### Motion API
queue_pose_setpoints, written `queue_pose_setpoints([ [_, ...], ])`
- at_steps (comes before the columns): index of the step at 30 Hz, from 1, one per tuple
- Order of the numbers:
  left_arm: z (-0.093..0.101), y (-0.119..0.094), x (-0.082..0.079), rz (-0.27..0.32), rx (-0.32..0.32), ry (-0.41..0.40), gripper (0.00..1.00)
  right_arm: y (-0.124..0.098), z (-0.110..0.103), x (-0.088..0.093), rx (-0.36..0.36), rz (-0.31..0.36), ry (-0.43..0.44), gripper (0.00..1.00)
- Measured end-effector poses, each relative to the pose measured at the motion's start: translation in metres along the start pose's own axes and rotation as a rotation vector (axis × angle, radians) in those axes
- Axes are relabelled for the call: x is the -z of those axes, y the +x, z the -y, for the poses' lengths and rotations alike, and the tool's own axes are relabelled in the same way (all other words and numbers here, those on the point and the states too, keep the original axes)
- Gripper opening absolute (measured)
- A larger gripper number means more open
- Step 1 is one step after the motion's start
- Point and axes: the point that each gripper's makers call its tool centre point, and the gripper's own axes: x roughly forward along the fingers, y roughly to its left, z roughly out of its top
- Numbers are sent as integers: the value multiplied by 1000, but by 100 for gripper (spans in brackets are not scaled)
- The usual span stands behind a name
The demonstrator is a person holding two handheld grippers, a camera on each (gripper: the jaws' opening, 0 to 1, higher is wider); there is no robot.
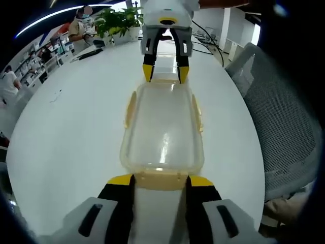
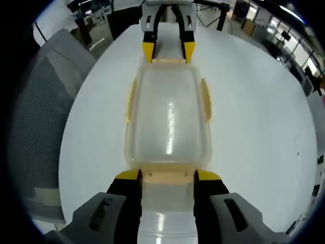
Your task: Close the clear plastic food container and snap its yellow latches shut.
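The clear plastic container (image 1: 162, 129) lies lengthwise on the white table (image 1: 71, 132) with its lid on. Pale yellow latches run along its long sides (image 1: 197, 113) and ends. My left gripper (image 1: 161, 180) is open, and the near end latch (image 1: 161, 178) lies between its yellow tips. At the far end my right gripper (image 1: 165, 73) straddles the other end latch. In the right gripper view the container (image 2: 167, 117) stretches away from my right gripper (image 2: 168, 176), which is open around its end latch (image 2: 167, 177). The left gripper (image 2: 168, 51) is at the far end.
A grey mesh chair (image 1: 284, 117) stands close to the table's edge, also seen as the chair (image 2: 40, 101) in the right gripper view. Potted plants (image 1: 119, 20) sit at the far table edge. Two people (image 1: 78, 28) are in the office behind.
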Motion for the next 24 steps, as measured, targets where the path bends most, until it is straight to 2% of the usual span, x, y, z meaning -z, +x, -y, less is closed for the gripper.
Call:
queue_pose_setpoints([
  [8, 4, -2, -3, -5, 5, -5, 34, -6, -4, -1, -6, 9, 0, 35],
  [24, 17, -33, -18, -16, -9, -7, 34, -36, -16, -20, -13, 37, -11, 35],
])
